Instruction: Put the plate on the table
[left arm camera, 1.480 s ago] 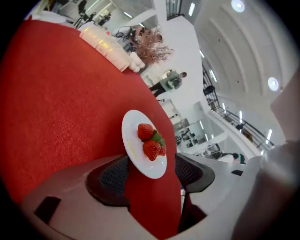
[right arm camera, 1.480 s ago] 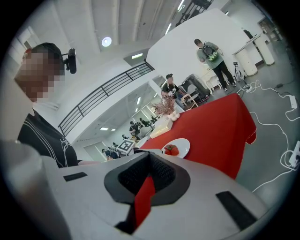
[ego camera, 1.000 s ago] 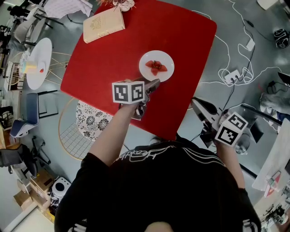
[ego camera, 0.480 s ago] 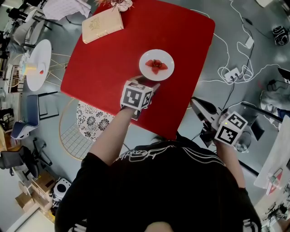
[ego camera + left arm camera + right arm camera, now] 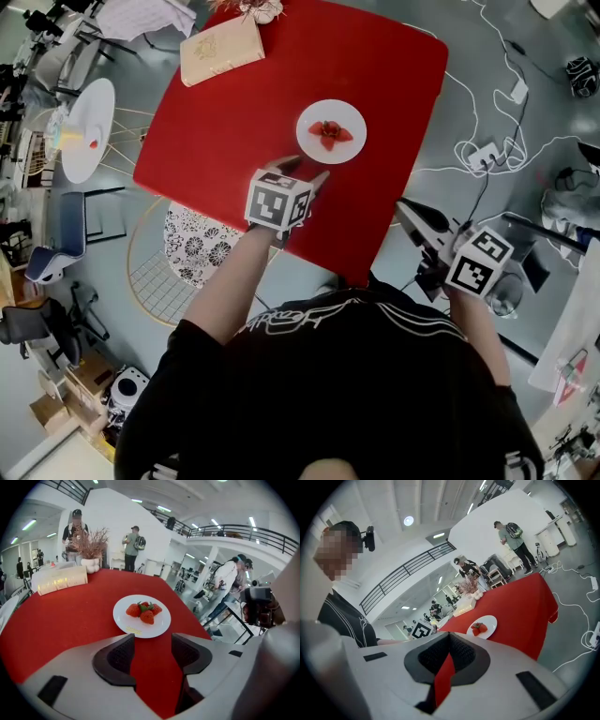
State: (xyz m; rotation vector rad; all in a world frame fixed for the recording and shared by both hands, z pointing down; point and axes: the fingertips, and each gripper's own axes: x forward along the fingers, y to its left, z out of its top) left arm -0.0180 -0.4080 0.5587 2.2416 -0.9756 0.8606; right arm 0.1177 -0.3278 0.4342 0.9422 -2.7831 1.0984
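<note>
The plate (image 5: pixel 314 147) sits near the middle of the red desk (image 5: pixel 234 103), just ahead of the left tongs (image 5: pixel 152 644). Their jaws are closing with nothing between them. Only the left gripper view shows the strawberries (image 5: pixel 144 612) clearly. The right tongs (image 5: pixel 449 637), off the desk's near corner, are closed and empty, which their own view shows.

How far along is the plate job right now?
Done, it seems: the plate, carrying strawberries, sits flat on the red table. In hand: nothing. The left claw is short of the plate, its jaws closing with nothing between them, and the right claw is shut, off beside the table. Left: apparently only pulling back.
</note>
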